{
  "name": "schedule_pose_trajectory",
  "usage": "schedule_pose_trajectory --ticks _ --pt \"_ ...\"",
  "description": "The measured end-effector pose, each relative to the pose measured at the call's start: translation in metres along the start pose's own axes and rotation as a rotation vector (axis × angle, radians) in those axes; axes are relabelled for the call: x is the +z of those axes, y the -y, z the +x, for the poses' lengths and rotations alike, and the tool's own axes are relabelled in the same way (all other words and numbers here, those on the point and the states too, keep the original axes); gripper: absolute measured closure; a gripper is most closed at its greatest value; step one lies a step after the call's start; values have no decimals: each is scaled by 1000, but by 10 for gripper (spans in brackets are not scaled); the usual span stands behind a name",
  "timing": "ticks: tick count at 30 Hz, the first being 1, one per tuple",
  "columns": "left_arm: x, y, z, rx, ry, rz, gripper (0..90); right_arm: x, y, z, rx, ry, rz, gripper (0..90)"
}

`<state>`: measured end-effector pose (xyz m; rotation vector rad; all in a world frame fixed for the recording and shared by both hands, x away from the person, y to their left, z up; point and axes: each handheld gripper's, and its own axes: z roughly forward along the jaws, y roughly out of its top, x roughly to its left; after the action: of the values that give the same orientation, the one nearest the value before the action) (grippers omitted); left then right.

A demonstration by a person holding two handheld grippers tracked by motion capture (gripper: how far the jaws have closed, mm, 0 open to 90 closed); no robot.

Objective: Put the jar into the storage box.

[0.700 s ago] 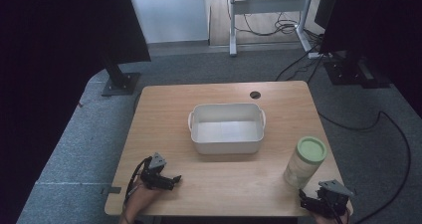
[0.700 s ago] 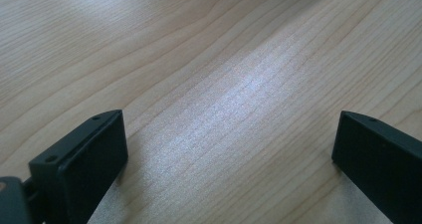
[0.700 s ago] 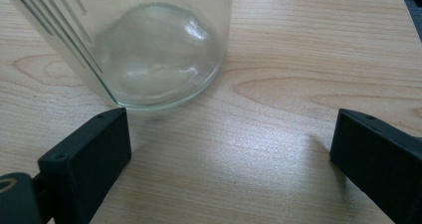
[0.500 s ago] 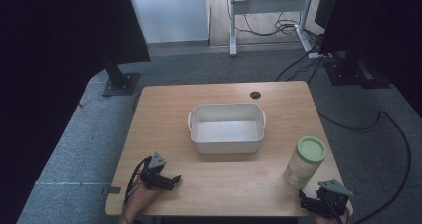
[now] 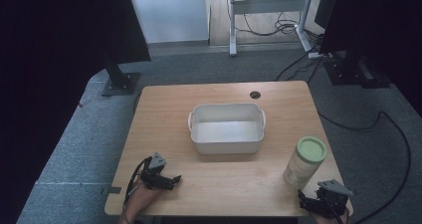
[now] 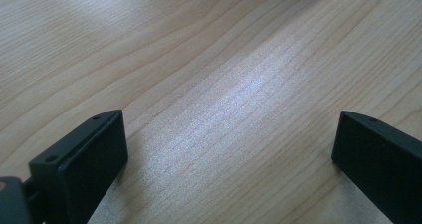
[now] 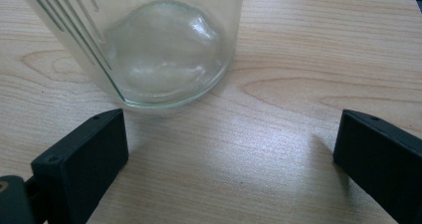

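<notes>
Wooden table (image 5: 214,184) — white tub (image 5: 227,128) at centre, empty. Glass jar (image 5: 304,162) with green lid upright at 4 o'clock from tub, well apart from it. Right gripper (image 5: 318,202) at 6 o'clock from jar, low on table near edge, jaws spread wide, nothing between; jar base just ahead. Left gripper (image 5: 168,180) at 7 o'clock from tub — jaws wide apart over bare wood.

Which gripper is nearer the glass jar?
Right. The right gripper sits at the table's near right corner, just short of the glass jar, jaws open. The left gripper rests open near the opposite front corner, far across the table.
</notes>
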<state>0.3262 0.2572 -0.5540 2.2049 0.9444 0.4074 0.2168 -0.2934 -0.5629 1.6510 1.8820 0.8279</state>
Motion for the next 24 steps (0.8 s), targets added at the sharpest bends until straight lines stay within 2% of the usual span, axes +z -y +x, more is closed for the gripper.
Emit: schedule_pose_trajectory --ticks 8,17,24 --pt "0 0 0 1 0 1 8 0 0 -1 -12 -12 -6 27" --pt "0 0 0 1 0 0 8 -2 -1 -1 -2 -58 -25 38" --pt "0 0 0 0 0 0 8 -9 -9 2 -6 -76 -67 33"
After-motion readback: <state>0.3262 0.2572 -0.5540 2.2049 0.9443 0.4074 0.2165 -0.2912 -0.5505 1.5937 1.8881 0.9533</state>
